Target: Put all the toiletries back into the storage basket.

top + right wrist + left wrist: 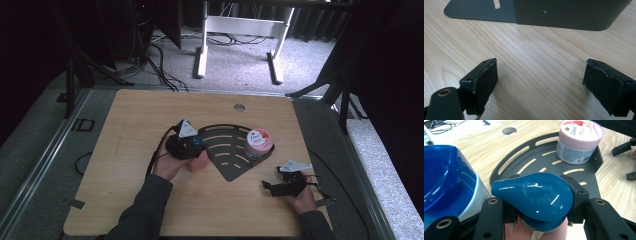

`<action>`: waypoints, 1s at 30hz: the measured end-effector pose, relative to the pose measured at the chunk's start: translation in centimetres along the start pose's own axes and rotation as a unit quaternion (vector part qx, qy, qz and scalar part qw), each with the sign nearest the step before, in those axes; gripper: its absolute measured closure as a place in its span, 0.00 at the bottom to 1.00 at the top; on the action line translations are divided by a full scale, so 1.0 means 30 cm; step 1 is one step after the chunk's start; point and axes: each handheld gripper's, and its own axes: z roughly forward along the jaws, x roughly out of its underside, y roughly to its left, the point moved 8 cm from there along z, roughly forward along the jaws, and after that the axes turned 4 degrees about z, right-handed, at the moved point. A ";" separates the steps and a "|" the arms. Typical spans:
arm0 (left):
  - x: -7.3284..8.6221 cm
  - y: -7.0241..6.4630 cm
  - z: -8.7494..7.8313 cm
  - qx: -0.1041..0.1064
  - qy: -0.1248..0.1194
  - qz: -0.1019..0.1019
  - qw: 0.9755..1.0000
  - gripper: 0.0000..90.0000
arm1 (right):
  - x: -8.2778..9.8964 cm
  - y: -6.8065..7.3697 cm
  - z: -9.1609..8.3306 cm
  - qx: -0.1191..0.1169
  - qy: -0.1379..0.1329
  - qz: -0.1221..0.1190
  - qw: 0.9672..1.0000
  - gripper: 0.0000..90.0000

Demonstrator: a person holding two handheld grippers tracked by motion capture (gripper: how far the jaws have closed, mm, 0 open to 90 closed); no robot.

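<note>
Pale wood table (130, 200): left gripper's (537, 202) jaws clamp the blue pump cap (534, 195) of a pink bottle (198, 163); the glossy cap could slip, while right gripper (540, 82) idles wide open.

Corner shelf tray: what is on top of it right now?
A pink-lidded cream jar stands on the dark slotted tray at its walled corner. The left gripper's blue-capped bottle covers part of the tray's near end.

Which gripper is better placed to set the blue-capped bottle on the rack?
Left. The left gripper is clamped on the blue-capped bottle at the corner rack edge; the right gripper sits open on the table.
</note>
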 end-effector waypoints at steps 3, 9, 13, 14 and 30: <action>-0.001 -0.004 -0.004 -0.001 0.003 0.002 1.000 0.59 | 0.000 0.000 0.000 0.000 0.000 0.000 1.000 0.13; -0.019 -0.008 -0.034 0.003 -0.004 -0.004 1.000 0.59 | 0.000 0.000 0.000 0.000 0.000 0.000 1.000 0.13; -0.036 -0.014 -0.052 0.005 -0.008 -0.006 1.000 0.59 | 0.000 0.000 0.000 0.000 0.000 0.000 1.000 0.13; -0.040 -0.016 -0.056 0.004 -0.008 -0.005 1.000 0.59 | 0.000 0.000 0.000 0.000 0.000 0.000 1.000 0.13; -0.106 -0.060 -0.093 0.016 -0.018 0.012 1.000 0.59 | 0.000 0.000 0.000 0.000 0.000 0.000 1.000 0.13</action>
